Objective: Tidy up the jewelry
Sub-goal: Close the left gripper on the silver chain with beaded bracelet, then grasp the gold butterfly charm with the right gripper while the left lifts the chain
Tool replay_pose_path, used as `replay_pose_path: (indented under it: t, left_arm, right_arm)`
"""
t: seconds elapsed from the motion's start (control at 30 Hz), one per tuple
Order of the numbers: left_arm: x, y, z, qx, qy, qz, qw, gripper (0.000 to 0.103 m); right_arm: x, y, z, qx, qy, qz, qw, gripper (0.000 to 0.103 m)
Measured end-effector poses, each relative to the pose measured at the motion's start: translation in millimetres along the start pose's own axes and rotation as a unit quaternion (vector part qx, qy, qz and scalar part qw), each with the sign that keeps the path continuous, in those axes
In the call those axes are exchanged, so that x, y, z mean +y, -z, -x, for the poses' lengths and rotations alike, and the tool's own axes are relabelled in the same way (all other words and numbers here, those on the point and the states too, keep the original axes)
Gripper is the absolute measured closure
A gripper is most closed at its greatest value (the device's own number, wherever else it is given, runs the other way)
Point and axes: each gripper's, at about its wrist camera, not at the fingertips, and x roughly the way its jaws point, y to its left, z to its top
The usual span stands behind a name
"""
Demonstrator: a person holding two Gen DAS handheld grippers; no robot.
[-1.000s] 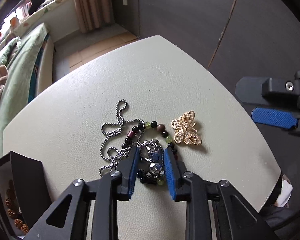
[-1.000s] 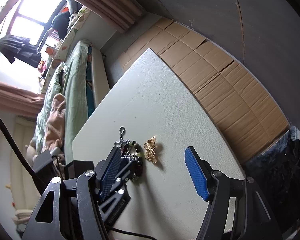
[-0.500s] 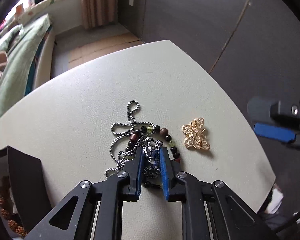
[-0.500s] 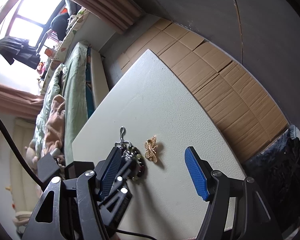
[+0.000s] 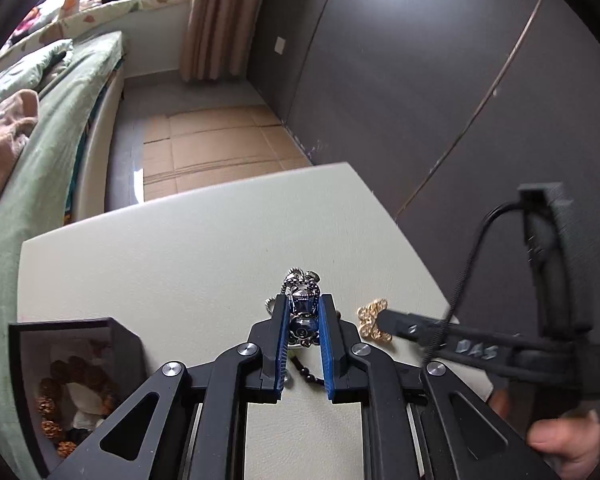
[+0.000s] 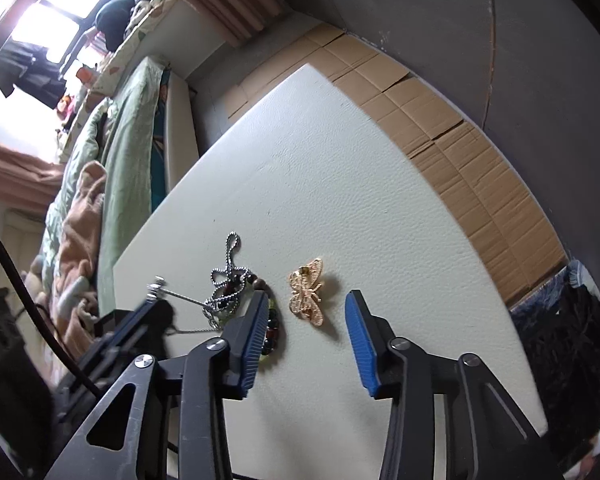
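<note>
My left gripper (image 5: 305, 308) is shut on a silver pendant (image 5: 303, 314) and holds it above the white table (image 5: 180, 264); its silver chain (image 6: 224, 276) trails taut to the pile on the table. A dark bead bracelet (image 6: 272, 320) lies by the chain. A gold butterfly brooch (image 6: 308, 296) lies on the table just ahead of my right gripper (image 6: 302, 320), which is open and empty, its fingers either side of the brooch. The brooch (image 5: 372, 316) also shows in the left wrist view beside the right gripper.
A black jewelry box (image 5: 76, 376) with gold bead jewelry inside stands open at the table's near left. A bed with green bedding (image 5: 48, 128) runs along the left. Cardboard (image 6: 460, 140) covers the floor past the table's far edge.
My left gripper closed on the pendant and lifted it off the table, pulling the chain. My right gripper moved in low toward the butterfly brooch.
</note>
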Motion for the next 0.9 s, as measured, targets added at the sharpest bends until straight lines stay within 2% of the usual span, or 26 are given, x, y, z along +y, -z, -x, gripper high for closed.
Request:
replay_pose_path:
  t: [0.27, 0.33, 0.43, 0.57, 0.73, 0.9]
  left_arm:
    - [19, -12, 42, -0.044, 0.024, 0.031, 0.9983, 0.088]
    - [23, -16, 54, -0.053, 0.032, 0.043, 0.9971, 0.088]
    - [29, -21, 76, -0.073, 0.043, 0.056, 0.9948, 0.088]
    - [37, -32, 106, -0.104, 0.055, 0.076, 0.9901, 0.088]
    - [43, -42, 139, -0.139, 0.066, 0.096, 0.9834, 0.088]
    - [34, -55, 180, -0.186, 0.056, 0.08, 0.9777, 0.088]
  right_arm:
    - [23, 4, -22, 0.008, 0.07, 0.05, 0.996, 0.065]
    - [30, 5, -23, -0.001, 0.095, 0.069, 0.993, 0.071]
    - [35, 8, -23, -0.01, 0.118, 0.08, 0.99, 0.087]
    - [36, 11, -17, -0.019, 0.097, 0.081, 0.992, 0.089]
    - [42, 11, 1, -0.056, 0.051, 0.073, 0.994, 0.089]
    - [55, 12, 13, -0.081, 0.015, 0.086, 0.993, 0.089]
